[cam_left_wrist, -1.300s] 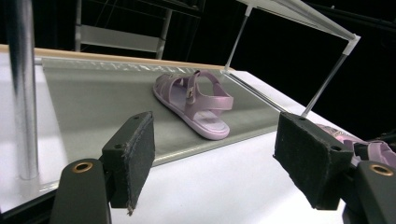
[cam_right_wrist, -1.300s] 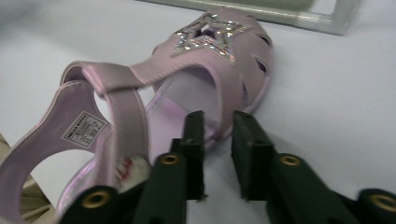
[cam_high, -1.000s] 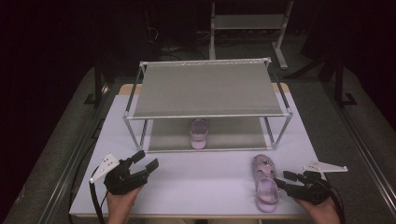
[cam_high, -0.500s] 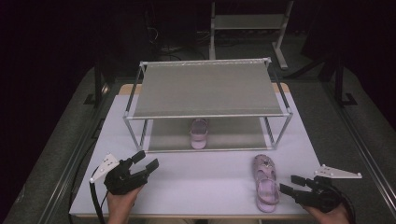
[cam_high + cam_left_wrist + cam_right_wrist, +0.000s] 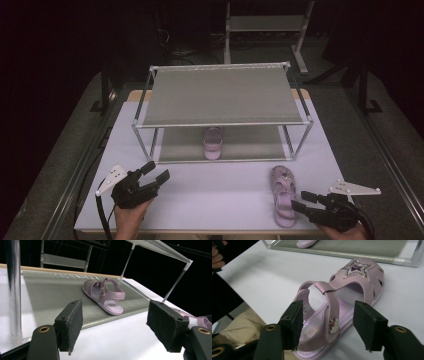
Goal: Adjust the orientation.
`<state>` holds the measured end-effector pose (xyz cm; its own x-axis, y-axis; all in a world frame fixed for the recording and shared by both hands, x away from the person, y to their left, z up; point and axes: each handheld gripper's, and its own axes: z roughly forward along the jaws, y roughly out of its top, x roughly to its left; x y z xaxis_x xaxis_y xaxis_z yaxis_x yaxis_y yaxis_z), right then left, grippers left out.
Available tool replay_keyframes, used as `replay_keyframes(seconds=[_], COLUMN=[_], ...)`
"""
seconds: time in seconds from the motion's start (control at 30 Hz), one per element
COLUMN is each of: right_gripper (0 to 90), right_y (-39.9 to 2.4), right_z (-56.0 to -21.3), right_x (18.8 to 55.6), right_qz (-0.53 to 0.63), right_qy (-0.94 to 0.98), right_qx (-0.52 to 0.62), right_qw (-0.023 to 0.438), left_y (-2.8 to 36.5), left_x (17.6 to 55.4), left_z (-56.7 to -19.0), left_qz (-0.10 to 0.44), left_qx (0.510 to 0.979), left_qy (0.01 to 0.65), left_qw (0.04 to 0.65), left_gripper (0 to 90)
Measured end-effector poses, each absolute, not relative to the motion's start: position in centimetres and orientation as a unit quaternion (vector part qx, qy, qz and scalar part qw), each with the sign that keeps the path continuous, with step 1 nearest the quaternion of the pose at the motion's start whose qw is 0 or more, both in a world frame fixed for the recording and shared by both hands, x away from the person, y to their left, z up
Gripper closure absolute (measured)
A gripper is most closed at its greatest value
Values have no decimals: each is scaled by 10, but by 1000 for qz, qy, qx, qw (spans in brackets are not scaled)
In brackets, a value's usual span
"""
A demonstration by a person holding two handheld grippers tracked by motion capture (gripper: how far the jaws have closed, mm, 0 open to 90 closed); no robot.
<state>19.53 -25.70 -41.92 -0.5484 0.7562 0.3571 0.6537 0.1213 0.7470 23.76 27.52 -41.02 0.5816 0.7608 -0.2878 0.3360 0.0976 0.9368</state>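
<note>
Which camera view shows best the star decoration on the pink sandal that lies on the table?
The right gripper view: the star decoration on the sandal is close, sharp and sparkling. In the high view the sandal is small and the star only a faint patch. In the left gripper view just a pink edge peeks out.

Dark recording lab.
White desk (image 5: 220, 190) centre frame, metal rack (image 5: 220, 95) on it, black surroundings, bare stand (image 5: 265, 25) at upper middle.
</note>
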Motion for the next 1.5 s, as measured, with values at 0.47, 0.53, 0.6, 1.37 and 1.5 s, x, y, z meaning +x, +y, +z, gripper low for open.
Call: replay_keyframes(seconds=[0.47,0.53,0.6,1.37,1.5], right_gripper=[646,651,679,781,789], right_y=[-246,-245,-246,-258,-260], right_z=[-431,-431,-432,-435,-435], right_x=[192,191,190,187,185], right_qz=[445,444,443,472,480], right_qy=[737,736,731,683,677], right_qx=[505,507,514,553,555], right_qw=[68,69,74,66,63], left_y=[275,274,274,275,276], left_x=[237,237,237,238,238], left_z=[-408,-408,-408,-408,-407], left_qz=[182,181,181,185,183], left_qx=[653,653,653,660,660], left_qy=[415,415,415,408,409], left_qw=[607,607,607,603,603], left_gripper=[287,287,287,296,296])
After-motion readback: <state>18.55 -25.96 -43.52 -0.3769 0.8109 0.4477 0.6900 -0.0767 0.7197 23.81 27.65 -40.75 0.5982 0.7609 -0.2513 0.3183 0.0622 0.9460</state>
